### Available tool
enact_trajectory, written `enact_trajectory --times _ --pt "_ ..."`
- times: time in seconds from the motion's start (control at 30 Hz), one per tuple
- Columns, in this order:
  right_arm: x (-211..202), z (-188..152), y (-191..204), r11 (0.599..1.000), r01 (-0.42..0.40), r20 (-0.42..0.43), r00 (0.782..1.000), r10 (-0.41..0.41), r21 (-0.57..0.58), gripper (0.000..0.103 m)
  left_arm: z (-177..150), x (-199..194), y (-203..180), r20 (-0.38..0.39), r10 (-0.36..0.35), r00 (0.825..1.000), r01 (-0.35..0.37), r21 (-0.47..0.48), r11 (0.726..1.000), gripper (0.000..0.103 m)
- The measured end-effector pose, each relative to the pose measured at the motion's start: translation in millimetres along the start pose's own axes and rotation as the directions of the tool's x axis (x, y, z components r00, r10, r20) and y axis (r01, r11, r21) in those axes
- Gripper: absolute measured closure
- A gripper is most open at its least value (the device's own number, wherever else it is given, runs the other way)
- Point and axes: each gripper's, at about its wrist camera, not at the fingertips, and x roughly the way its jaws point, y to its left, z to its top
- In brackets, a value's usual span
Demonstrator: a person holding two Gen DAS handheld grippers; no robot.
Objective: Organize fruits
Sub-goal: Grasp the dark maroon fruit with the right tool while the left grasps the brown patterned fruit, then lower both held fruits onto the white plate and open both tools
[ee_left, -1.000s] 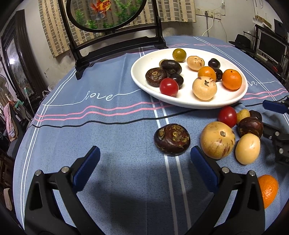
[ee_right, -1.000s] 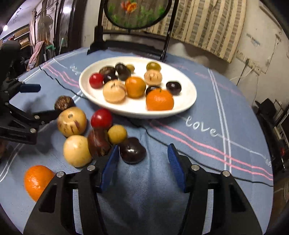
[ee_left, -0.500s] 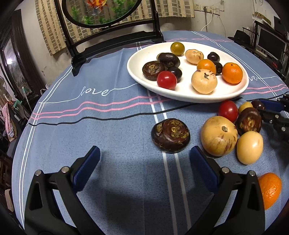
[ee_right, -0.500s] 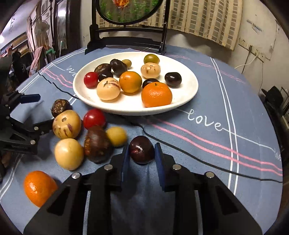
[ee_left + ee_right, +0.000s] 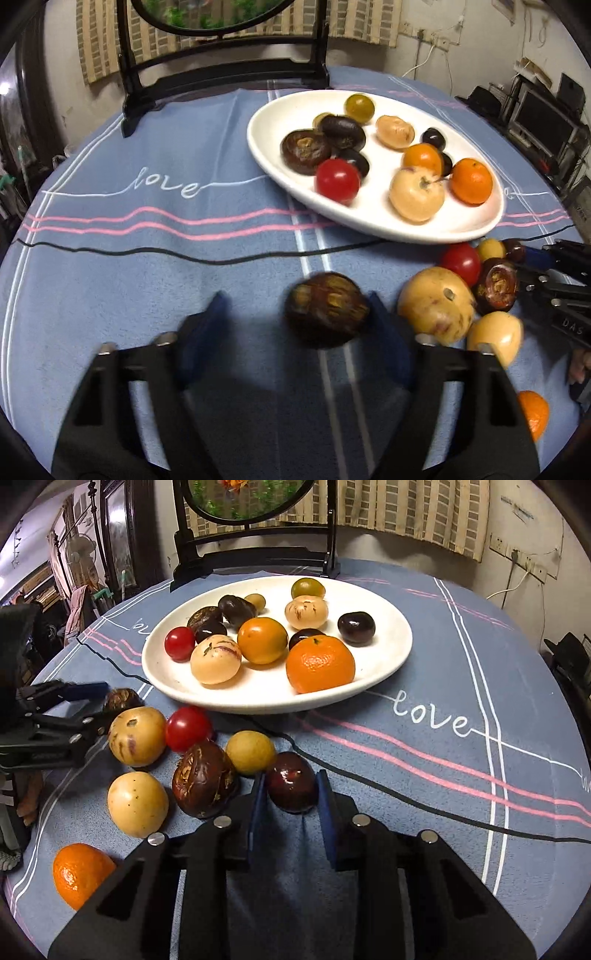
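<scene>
Gathering loose fruit toward the white plate (image 5: 369, 221). Left: the left hand-held gripper (image 5: 295, 314) stands wide open around a dark brown ridged fruit (image 5: 327, 308) lying on the blue tabletop (image 5: 147, 258); its right pad sits just beside the fruit, its left pad well apart. The fruit looks hard-shelled, light and apt to roll, so a hold across its widest middle seems safest. Right: the right hand-held gripper (image 5: 290, 794) has its pads pressed against both sides of a glossy dark plum (image 5: 291, 781), near the plate's front edge. The smooth skin looks slippery and bruisable; gentle pressure at its middle appears advisable.
</scene>
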Motion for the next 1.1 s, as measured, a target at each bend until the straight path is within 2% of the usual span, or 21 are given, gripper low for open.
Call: enact_trajectory --times 0.1,0.17,0.3,0.4,0.6,0.73,0.87,1.0,1.1 --pt "-0.1 -0.1 0.3 1.000 0.002 0.000 1.000 -0.002 -0.002 0.076 -1.6 -3.4 -6.5 0.015 0.010 1.000 -0.011 0.031 0.999 0.057" --pt "-0.2 -0.2 1.2 1.000 0.008 0.001 1.000 -0.008 -0.001 0.076 -2.4 -4.7 -10.9 0.021 0.032 0.999 -0.033 0.050 0.998 0.057" --pt "-1.9 -0.6 -0.8 1.000 0.004 0.002 1.000 -0.004 0.005 0.076 -3.3 -5.3 -7.8 0.011 0.006 1.000 -0.007 0.043 0.999 0.057" --pt "-2.7 -1.6 -1.4 1.000 0.003 0.002 1.000 -0.003 0.011 0.076 -4.4 -5.7 -9.7 0.013 0.015 1.000 -0.016 0.058 0.998 0.057" --pt "-3.8 -2.7 -1.4 1.000 0.006 0.005 1.000 -0.006 0.015 0.076 -5.1 -7.4 -5.5 0.019 -0.005 1.000 0.004 0.026 1.000 0.057" --pt "-11.3 -4.6 -3.9 1.000 -0.004 0.015 1.000 0.003 0.029 0.077 -7.2 -23.9 -16.2 0.099 0.040 0.994 -0.047 0.067 0.997 0.058" --pt "-35.6 -7.0 -6.3 0.998 -0.005 0.084 0.997 0.000 0.057 0.076 -3.6 -44.9 -16.0 0.169 0.048 0.985 -0.058 0.058 0.997 0.058" --pt "-58.3 0.0 -9.2 0.997 -0.010 0.156 0.988 -0.001 0.073 0.076 19.1 -58.4 -16.0 0.210 0.031 0.977 -0.041 0.044 0.998 0.058" --pt "-69.5 26.2 -17.0 0.995 -0.029 0.195 0.981 0.010 0.095 0.076 49.4 -59.8 -20.8 0.231 0.041 0.972 -0.050 0.036 0.998 0.058"
